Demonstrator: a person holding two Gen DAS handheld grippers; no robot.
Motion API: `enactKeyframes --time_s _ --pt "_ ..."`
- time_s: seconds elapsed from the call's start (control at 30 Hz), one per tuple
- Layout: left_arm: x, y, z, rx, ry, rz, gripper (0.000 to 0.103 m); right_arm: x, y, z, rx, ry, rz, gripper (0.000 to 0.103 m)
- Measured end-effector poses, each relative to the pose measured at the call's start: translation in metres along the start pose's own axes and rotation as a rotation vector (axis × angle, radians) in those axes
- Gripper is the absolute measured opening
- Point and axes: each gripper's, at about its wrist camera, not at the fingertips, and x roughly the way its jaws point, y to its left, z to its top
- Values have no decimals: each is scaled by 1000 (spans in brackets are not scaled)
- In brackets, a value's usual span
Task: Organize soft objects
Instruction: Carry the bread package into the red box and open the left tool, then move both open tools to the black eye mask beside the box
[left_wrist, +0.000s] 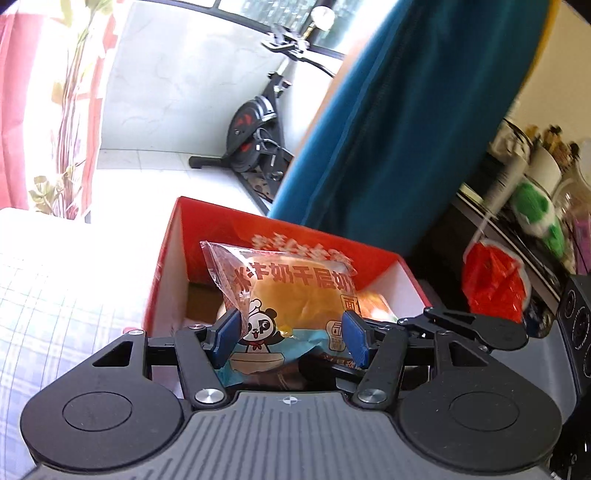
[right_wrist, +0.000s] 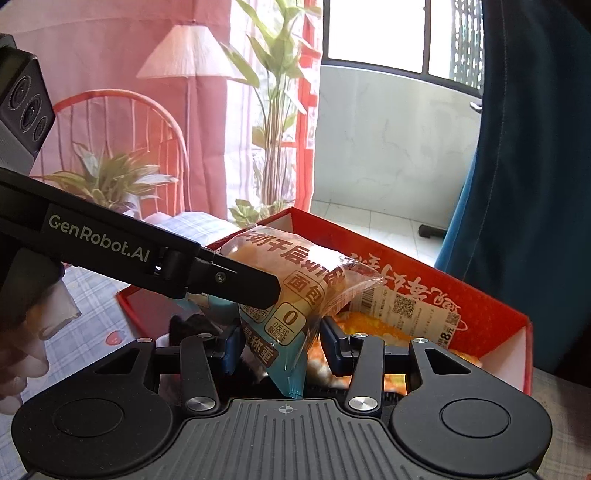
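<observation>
Between my left claw's (left_wrist: 291, 338) blue pads sits a wrapped bread bun (left_wrist: 295, 299), squeezed on both sides and held up over the red box (left_wrist: 173, 254). More snack packs (right_wrist: 373, 325) lie inside that box. My right claw (right_wrist: 280, 350) hangs spread wide around the wrapper's bottom corner, not pinching it.

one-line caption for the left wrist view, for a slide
Left gripper grips a packaged bread bun over an open red box.
</observation>
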Motion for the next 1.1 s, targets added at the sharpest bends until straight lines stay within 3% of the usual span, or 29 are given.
enactKeyframes --time_s 0.13,0.27,0.43,0.73,1.1 --pt "11 10 8 -22 -11 27 61 22 -6 8 11 28 -5 41" --pt "16 8 6 20 -14 64 61 36 -4 11 8 56 -14 41" --pt "10 8 6 30 -30 80 61 37 -5 9 12 73 -76 43" --pt "-27 -20 -8 104 -63 107 61 -7 -7 -6 3 26 -78 43" --pt "-78 -47 -57 161 -76 143 61 -78 -1 -47 6 -54 -68 43"
